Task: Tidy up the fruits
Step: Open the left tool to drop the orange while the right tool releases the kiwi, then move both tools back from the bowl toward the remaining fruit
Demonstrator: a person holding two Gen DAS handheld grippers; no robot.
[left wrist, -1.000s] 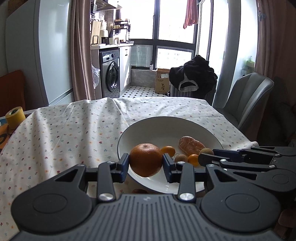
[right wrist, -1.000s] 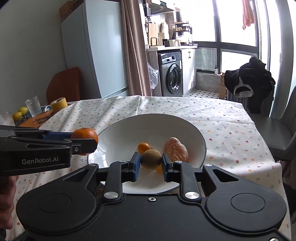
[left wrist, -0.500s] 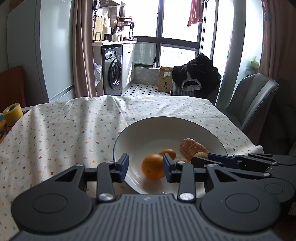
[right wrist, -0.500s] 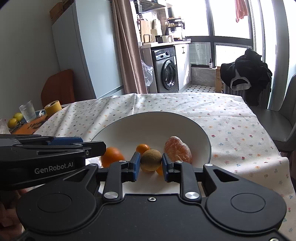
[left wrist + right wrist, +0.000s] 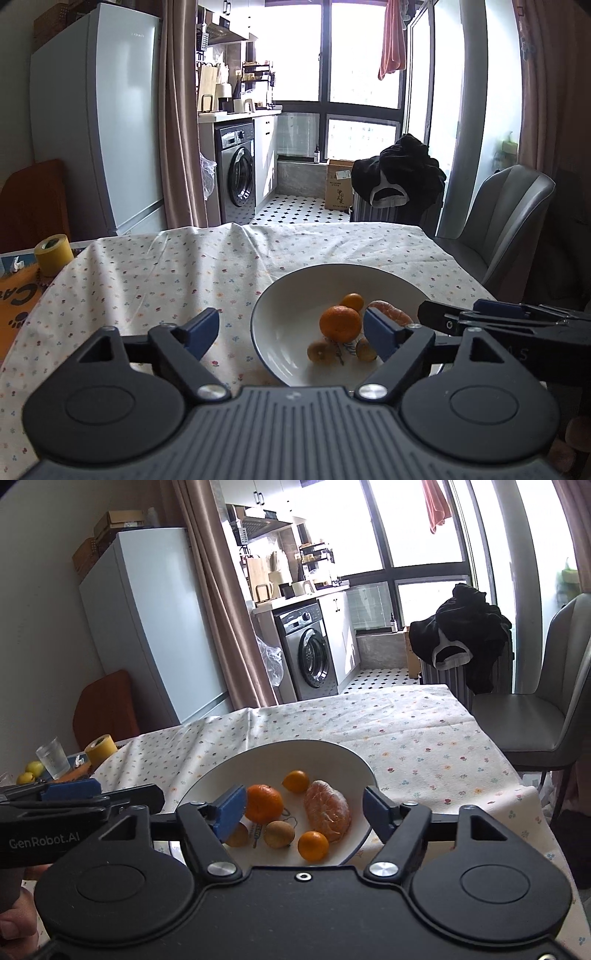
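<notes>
A white bowl [image 5: 295, 295] [image 5: 332, 753] on the flowered tablecloth holds several fruits. Among them are an orange mandarin [image 5: 340, 324] [image 5: 263, 802], a peeled mandarin [image 5: 327, 810] [image 5: 391, 312], a brown kiwi [image 5: 279, 834] and small kumquats [image 5: 313, 845]. My left gripper [image 5: 291, 332] is open and empty, raised above the bowl's near left rim. My right gripper [image 5: 304, 808] is also open and empty, hovering over the bowl with the fruits below its fingers. The right gripper shows at the right edge of the left wrist view, the left gripper at the left of the right wrist view.
A yellow tape roll [image 5: 53, 253] [image 5: 100, 748], a glass [image 5: 53, 757] and two yellow-green fruits [image 5: 31, 771] sit at the table's left end. A grey chair [image 5: 506, 225] [image 5: 546, 716] stands by the right side. A hand [image 5: 14, 919] holds the left gripper.
The left gripper let the mandarin go into the bowl, opened wide and rose. The right gripper opened and released the kiwi, which now lies in the bowl; it also lifted back.
</notes>
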